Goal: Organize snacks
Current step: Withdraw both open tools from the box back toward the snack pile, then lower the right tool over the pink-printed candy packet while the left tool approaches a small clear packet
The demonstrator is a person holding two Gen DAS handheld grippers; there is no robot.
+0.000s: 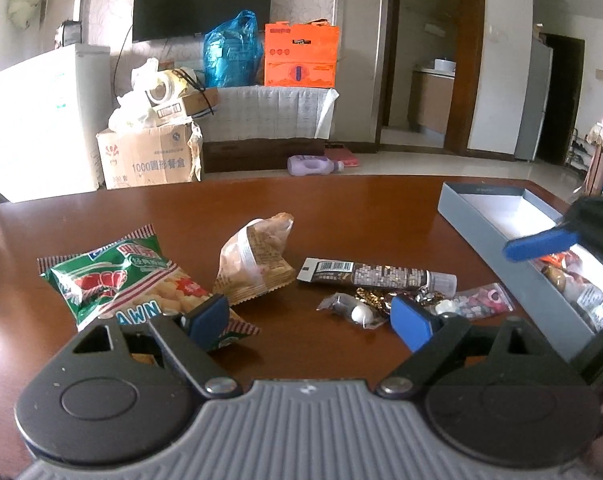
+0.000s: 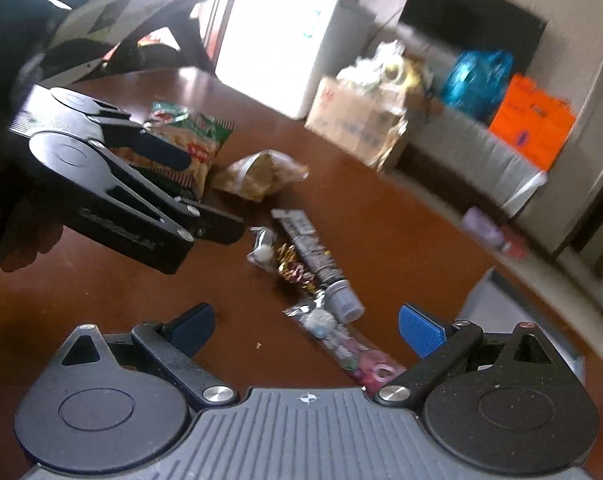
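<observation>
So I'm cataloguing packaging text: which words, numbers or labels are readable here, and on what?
"AWN": green prawn cracker bag, the word's start hidden by the left gripper.
"1000" followed by Chinese characters: cardboard box on the floor.
Barcode on the long tube pack: digits too small.
Print on the biscuit pack, orange box and grey box: too small or blurred to read.

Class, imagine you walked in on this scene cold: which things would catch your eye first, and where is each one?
The green prawn-cracker bag lies at the left of the brown table, loud against the dark wood. A loose row of small snacks runs right from it, among them a long mosaic-patterned tube. At the right edge sits an open grey box with some snacks already inside, and behind, against the wall, a bright orange carton.
</observation>
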